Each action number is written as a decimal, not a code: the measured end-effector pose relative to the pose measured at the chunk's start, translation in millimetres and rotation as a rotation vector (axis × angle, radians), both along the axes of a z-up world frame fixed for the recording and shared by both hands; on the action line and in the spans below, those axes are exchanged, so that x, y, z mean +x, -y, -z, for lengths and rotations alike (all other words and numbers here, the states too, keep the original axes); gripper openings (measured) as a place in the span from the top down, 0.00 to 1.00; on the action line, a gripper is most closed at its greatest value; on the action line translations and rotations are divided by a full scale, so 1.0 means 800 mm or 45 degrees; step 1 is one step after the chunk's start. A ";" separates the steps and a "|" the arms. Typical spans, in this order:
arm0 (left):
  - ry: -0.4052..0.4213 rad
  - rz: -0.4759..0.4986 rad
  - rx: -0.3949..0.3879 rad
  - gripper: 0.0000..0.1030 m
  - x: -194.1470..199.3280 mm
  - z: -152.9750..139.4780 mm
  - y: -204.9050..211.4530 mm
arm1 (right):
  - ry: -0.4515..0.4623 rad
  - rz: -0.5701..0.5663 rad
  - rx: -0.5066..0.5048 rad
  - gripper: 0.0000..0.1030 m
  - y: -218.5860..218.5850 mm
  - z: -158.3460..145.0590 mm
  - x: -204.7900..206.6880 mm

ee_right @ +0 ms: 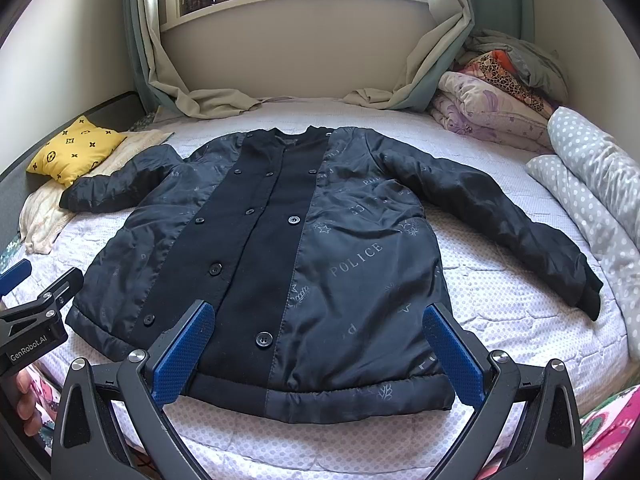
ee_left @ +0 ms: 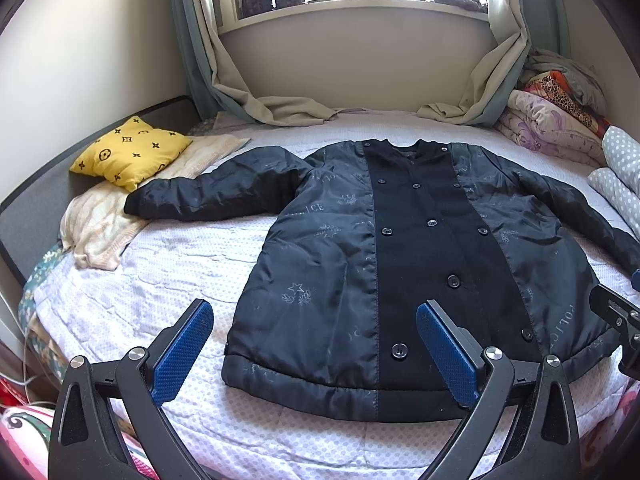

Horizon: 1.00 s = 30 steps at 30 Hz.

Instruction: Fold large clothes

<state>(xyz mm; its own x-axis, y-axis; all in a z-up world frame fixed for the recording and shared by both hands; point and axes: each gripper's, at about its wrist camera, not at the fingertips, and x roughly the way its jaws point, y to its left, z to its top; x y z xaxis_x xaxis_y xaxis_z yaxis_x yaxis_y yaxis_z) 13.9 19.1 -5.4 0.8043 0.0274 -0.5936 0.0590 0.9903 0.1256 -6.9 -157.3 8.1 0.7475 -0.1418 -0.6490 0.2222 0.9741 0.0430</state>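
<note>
A dark navy padded jacket (ee_left: 384, 248) (ee_right: 288, 248) lies flat and buttoned on the bed, collar toward the window, both sleeves spread out sideways. Its shiny side panels carry faint "POLICE" lettering around a matte black centre strip. My left gripper (ee_left: 314, 344) hovers open over the hem's left half, blue pads wide apart with nothing between them. My right gripper (ee_right: 318, 346) hangs open above the hem's right half, also holding nothing. The right gripper's edge (ee_left: 616, 316) shows at the right of the left wrist view; the left gripper's side (ee_right: 36, 320) shows at the left of the right wrist view.
The white quilted bedspread (ee_left: 168, 264) covers the bed. A yellow patterned cushion (ee_left: 132, 152) rests on a cream blanket (ee_left: 100, 224) at the left sleeve's end. Folded quilts (ee_right: 488, 108) and a dotted grey duvet (ee_right: 592, 184) line the right side. Curtains (ee_left: 256, 92) drape onto the bed below the window.
</note>
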 end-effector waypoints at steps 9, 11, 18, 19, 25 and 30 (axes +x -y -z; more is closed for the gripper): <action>-0.003 0.002 0.001 0.00 0.000 0.002 0.000 | -0.003 0.001 -0.004 0.00 0.000 0.001 0.000; -0.004 0.003 0.002 0.00 -0.001 0.003 0.001 | -0.005 0.003 -0.002 0.00 0.000 0.001 -0.001; -0.003 0.002 0.004 0.00 0.000 0.002 0.002 | -0.003 0.002 -0.003 0.00 0.001 0.001 -0.001; -0.004 0.002 0.004 0.00 0.001 0.002 0.002 | -0.003 0.001 -0.005 0.00 0.000 0.001 -0.001; -0.003 0.000 0.006 0.00 -0.001 0.003 0.003 | -0.009 0.002 -0.001 0.00 0.001 0.002 -0.001; -0.004 0.001 0.004 0.00 0.000 0.002 0.004 | -0.012 0.002 0.002 0.00 0.002 0.002 -0.001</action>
